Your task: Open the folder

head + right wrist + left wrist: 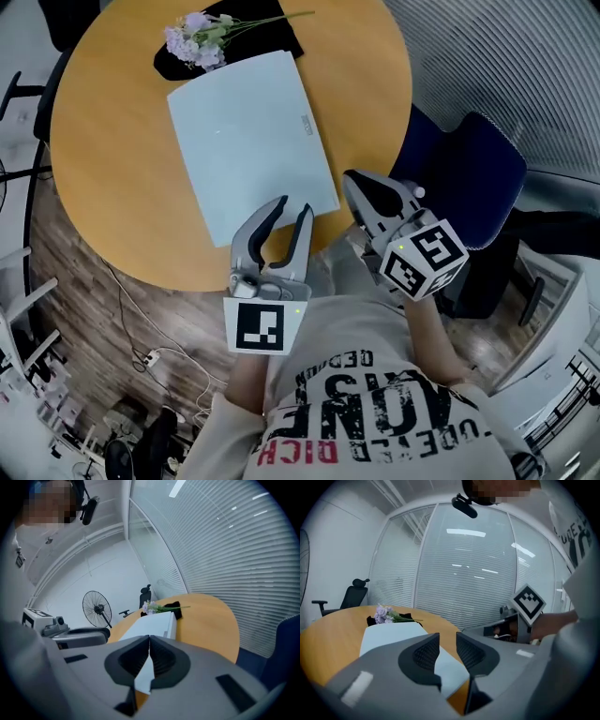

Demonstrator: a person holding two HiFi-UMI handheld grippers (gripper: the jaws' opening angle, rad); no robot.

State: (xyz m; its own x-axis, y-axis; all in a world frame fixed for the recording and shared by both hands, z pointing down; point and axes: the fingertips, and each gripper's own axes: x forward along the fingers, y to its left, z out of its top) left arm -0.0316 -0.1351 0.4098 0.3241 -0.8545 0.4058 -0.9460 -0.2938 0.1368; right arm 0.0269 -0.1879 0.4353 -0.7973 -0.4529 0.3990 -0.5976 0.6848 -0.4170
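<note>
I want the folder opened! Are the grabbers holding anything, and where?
Nothing. The left gripper is open and empty by the pale blue flat folder; the right gripper is shut on nothing.

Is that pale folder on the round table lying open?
No, the folder lies flat on the table with its cover down and shut.

Head view looks steeply down; gripper views skim the shared table (103,141).
</note>
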